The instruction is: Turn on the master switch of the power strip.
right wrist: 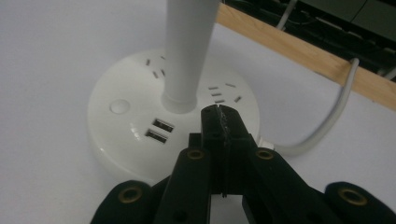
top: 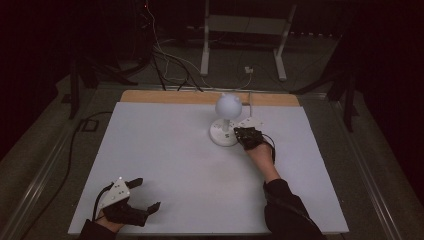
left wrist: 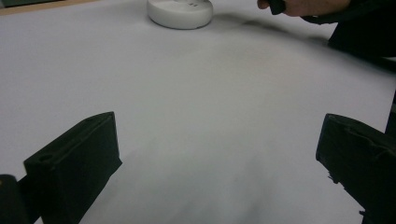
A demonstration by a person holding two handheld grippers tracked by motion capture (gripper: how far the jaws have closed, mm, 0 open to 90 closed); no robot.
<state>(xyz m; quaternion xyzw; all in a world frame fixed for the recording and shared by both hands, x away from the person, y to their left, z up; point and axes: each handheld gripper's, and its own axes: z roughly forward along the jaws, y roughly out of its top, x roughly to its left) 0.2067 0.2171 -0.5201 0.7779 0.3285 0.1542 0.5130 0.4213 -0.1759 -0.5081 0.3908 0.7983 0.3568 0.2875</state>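
A white-topped bench (top: 165, 165) carries a white desk lamp (top: 226, 120) toward its far edge, round head on a straight stem above a disc base with sockets and two USB ports. The left gripper (top: 142, 195) sits well apart from the lamp, at the near edge, jaws spread wide over bare surface. The right gripper (right wrist: 219, 114) hovers over the lamp's base just beside the stem, jaws pressed together, empty. A white cord (right wrist: 334, 114) leaves the base.
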